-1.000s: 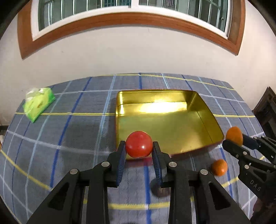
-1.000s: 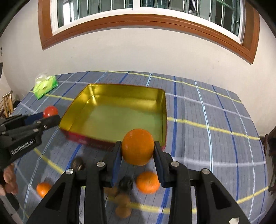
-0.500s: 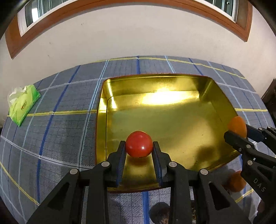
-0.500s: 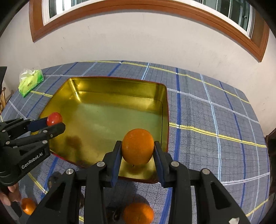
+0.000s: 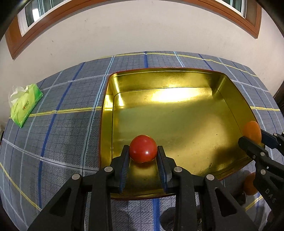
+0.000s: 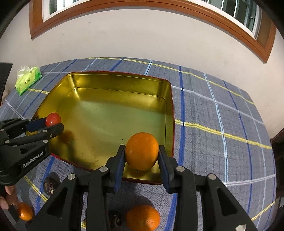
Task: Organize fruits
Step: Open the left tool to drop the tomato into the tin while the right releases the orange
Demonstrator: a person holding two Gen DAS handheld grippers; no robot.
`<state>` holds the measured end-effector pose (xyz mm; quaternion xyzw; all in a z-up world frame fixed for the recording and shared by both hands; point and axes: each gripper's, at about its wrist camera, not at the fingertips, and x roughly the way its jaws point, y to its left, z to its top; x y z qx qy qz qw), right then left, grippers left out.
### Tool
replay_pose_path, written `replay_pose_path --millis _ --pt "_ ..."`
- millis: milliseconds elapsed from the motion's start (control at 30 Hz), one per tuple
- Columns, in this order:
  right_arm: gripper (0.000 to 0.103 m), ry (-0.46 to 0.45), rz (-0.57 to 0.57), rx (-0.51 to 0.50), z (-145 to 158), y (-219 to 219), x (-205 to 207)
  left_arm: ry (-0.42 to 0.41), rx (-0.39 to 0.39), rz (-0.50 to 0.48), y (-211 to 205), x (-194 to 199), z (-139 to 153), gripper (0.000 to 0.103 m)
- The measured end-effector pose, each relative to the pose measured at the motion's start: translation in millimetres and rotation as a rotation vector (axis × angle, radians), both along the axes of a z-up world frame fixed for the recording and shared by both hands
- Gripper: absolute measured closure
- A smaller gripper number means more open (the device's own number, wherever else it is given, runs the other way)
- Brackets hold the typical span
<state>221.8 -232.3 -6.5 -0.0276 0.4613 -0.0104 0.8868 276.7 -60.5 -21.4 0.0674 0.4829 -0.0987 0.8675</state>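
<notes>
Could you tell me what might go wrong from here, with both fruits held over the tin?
The tomato and the orange are round and the gold tin is slick and bare, so either may roll on release. The orange sits near the tin's side wall and could knock it. Hard squeezing might bruise the tomato.

A red tomato (image 5: 143,148) sits between black jaws with blue pads; an orange (image 6: 141,151) likewise. Beyond lies a gold tin tray (image 5: 177,80) on a grey-blue plaid tablecloth (image 5: 67,110).

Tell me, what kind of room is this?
Probably a room in a home. A table wears a blue-grey plaid tablecloth, a green tissue pack lies at its far corner, and a wood-framed window sits high in the plain wall.
</notes>
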Motion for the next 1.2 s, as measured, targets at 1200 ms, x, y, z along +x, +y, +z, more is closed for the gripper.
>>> replay_pose_path --millis 1200 --pt "0.054 -0.079 -0.011 0.033 43.6 1.1 -120.6 -0.06 0.008 -0.027 46.6 -125.0 47.3 0.053"
